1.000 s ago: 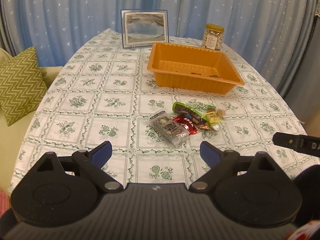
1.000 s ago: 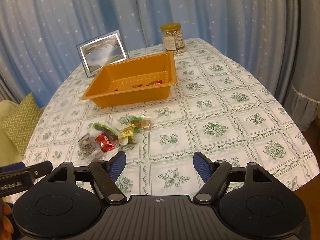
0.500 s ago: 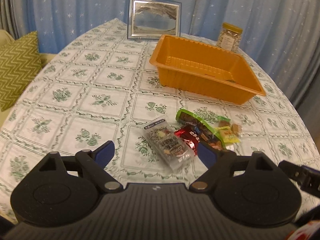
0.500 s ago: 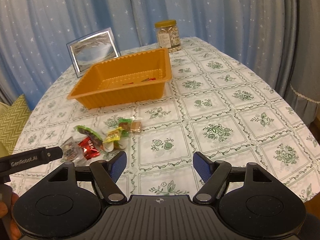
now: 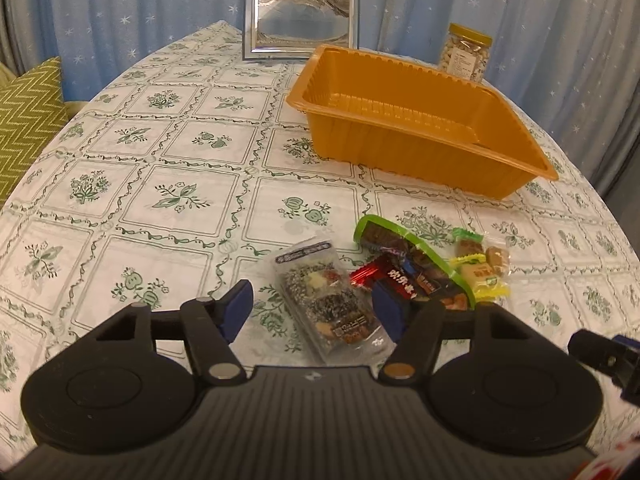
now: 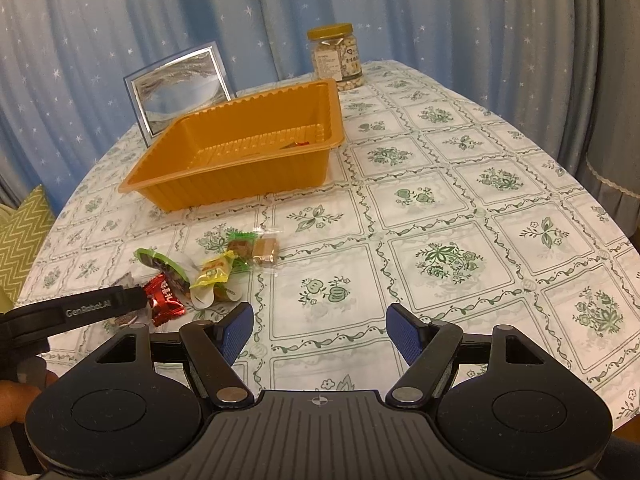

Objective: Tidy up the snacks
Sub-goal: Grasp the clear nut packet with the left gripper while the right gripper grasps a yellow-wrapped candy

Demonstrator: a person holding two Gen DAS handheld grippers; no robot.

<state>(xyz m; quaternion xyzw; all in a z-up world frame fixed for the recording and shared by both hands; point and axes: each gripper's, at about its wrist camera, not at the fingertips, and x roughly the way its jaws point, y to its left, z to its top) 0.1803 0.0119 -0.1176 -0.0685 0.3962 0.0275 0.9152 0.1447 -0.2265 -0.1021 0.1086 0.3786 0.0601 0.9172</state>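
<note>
A pile of snacks lies on the tablecloth in front of an orange tray (image 5: 400,152). It holds a clear nut packet (image 5: 328,300), a red candy (image 5: 384,276), a green-rimmed packet (image 5: 412,256) and a yellow candy (image 5: 480,276). My left gripper (image 5: 312,312) is low over the pile and its jaws are closing. The clear packet lies between them, with a gap still at the left pad. My right gripper (image 6: 320,332) stands open over bare cloth, right of the red candy (image 6: 164,298) and yellow candy (image 6: 212,272). Small wrapped sweets show inside the tray (image 6: 240,188).
A framed picture (image 5: 300,20) and a jar of nuts (image 5: 464,56) stand behind the tray at the table's far edge. A green cushion (image 5: 28,120) lies off the left side. Blue curtains close in the back. Two brown caramels (image 6: 266,250) lie nearest the tray.
My left gripper has come forward and down onto the snack pile, and its jaws have narrowed around the clear packet. The right gripper has sunk closer to the table, still open.
</note>
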